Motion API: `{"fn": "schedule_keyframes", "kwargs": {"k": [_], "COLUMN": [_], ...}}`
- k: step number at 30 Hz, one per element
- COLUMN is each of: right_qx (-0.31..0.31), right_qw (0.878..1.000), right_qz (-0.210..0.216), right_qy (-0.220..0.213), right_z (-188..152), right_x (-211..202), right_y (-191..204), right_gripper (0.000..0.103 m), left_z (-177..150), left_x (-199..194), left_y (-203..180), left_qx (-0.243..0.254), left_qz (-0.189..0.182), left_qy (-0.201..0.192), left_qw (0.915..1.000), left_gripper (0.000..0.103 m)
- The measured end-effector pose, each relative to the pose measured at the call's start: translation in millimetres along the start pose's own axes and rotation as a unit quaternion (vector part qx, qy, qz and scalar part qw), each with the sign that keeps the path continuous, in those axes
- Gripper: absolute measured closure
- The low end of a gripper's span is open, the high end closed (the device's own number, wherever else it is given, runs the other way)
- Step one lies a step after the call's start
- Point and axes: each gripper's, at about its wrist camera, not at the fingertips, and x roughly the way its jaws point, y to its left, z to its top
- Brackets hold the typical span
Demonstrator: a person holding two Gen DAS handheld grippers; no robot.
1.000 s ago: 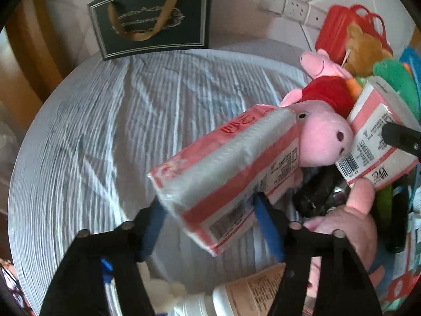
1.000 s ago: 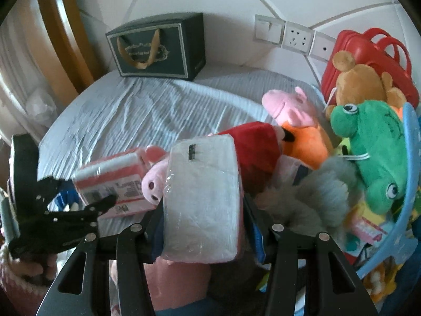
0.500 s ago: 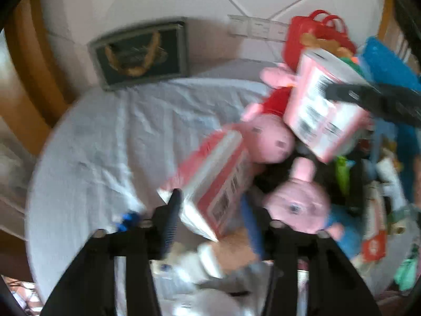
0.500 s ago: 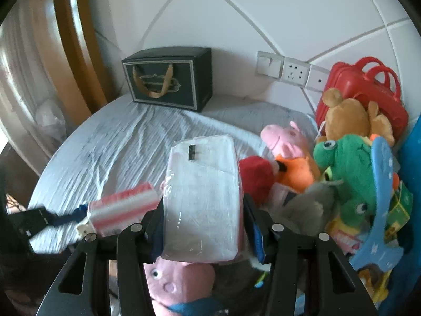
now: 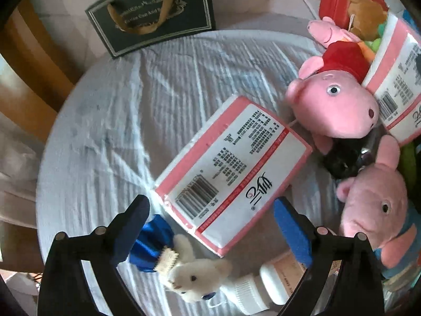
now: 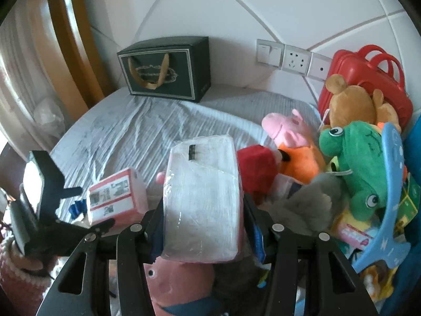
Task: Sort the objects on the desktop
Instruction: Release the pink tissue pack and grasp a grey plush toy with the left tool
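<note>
Two tissue packs show: one [image 5: 231, 176] lying on the cloth, another [image 6: 202, 200] held up off it. Pink pig plush toys number three: one in red [image 5: 334, 102], one in blue [image 5: 373, 208], one in orange [image 6: 289, 129]. There is one green frog toy [image 6: 352, 163], one brown bear [image 6: 352, 105], one small white bear [image 5: 192, 276], one dark gift bag [image 6: 163, 71] and one red case [image 6: 363, 79].

**Little print can be read**

The tissue pack [image 5: 231, 173] on the bed carries a barcode and small red Chinese print, too fine to read. The dark gift bag [image 5: 152, 13] at the bed's far edge bears gold script, not legible.
</note>
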Motion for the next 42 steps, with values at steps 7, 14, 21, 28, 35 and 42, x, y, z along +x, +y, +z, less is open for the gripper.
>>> {"fn": "schedule_keyframes", "kwargs": {"k": [7,14,21,28,35,42], "right_qx": [0.015,0.033,0.041,0.045,0.017,-0.001], "right_qw": [1.000,0.999,0.999,0.998,0.999,0.992], "right_qz": [-0.004,-0.017,0.000,0.021,0.004,-0.026], "right_qy": [-0.008,-0.031,-0.006,0.034,-0.046,-0.125], "right_z": [-4,-7,-6,-16,1,5], "right_x": [-11,-41,-17,18,-37,-119], "right_y": [-14,-37,-49,-51,-40,-38], "right_gripper": [0.052,0.053,0.054,0.055,0.056,0.056], "left_z": [13,46,67,60,58,49], "left_x": [-54,-36,16,8,-70,-156], "left_y": [-47,-101,-118,-109,-94,-93], "left_qx": [-0.002,0.003,0.025,0.002,-0.037,-0.054], "left_qz": [-0.113,-0.099,-0.072,-0.081,-0.071,-0.074], "left_qy": [-0.063,-0.075,-0.013,-0.050,-0.148,-0.219], "left_qw": [0.9916,0.9922,0.9970,0.9955,0.9858,0.9713], "left_gripper": [0.007,0.012,0.034,0.054,0.064,0.103]}}
